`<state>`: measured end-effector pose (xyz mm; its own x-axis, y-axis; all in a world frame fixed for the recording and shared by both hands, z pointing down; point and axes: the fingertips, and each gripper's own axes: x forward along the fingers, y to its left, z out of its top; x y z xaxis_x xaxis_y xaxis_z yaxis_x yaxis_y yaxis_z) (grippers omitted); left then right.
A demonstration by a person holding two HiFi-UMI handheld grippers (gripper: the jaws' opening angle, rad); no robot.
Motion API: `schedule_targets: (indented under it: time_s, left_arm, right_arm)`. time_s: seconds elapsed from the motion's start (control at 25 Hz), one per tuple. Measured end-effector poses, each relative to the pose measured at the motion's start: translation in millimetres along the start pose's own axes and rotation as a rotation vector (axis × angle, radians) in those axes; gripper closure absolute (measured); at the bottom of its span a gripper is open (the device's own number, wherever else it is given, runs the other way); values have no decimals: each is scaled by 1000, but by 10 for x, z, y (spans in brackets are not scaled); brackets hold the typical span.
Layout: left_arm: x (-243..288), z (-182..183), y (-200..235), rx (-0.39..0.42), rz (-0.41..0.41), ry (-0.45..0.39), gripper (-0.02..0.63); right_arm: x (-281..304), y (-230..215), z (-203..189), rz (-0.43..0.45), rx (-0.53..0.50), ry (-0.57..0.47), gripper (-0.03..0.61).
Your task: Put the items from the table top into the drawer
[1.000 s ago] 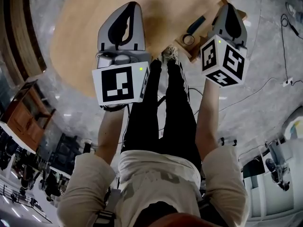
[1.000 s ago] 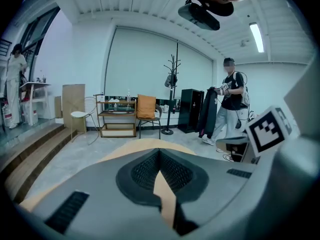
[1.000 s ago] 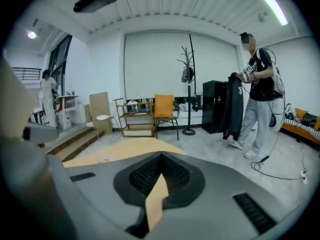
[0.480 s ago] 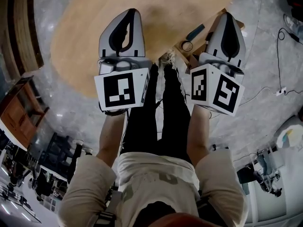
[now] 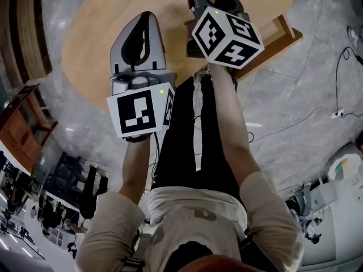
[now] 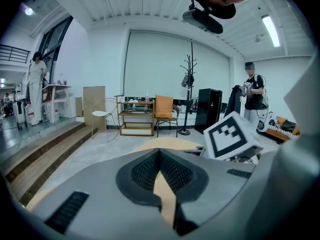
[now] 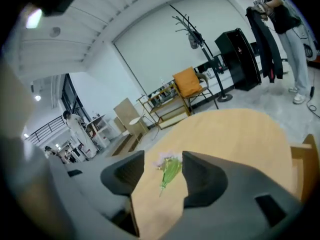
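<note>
— Where is the thing to pick up?

— A flower sprig [image 7: 169, 170] lies flat on the round wooden table [image 7: 240, 134], alone on bare wood and well apart from the drawer [image 5: 281, 35] at the table's right edge. Nothing touches it.

— Which way does it point?

— Its pale pink blossoms are at the far end and its green stem trails back toward the right gripper [image 7: 164, 160], leaning slightly left. So the long axis runs almost along that gripper's line of sight.

— And the grippers?

— The right one's jaws have just been opening and now stand wide apart. The sprig shows through the gap but lies beyond them on the table, so they grasp nothing. The left gripper [image 6: 160, 156] is clenched on nothing and hangs back over the near edge.

— How should the pick go?

— I'd come down low with the jaws astride the stem, closing across the long axis just below the blossoms where it looks bunched and thicker. The stem is thin and flat on the wood, so the tips likely need to graze the surface. Squeeze gently; it looks easy to crush.
</note>
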<state>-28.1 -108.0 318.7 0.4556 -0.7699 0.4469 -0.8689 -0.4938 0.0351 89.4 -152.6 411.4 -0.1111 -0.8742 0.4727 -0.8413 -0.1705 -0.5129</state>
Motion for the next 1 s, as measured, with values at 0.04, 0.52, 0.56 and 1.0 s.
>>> schedule_targets:
  time_s: [0.04,0.52,0.56,1.0]
  left_arm:
    - [9,-46,52,-5,10,5,606]
    - [-322,-460,687,-29,123,71,606]
    - [-357,-502,720,-31,129,81,606]
    - [-414,-490,694,-51,104,55,606]
  right_arm:
    - [181,-22,-142,-20,1,34,351]
    - [1188,-218,-1032,-324,-169,234,337]
    - [1186,-234,-1022,-349,-191,231,337]
    - [1137,-383,-888,-416,-273,246,542]
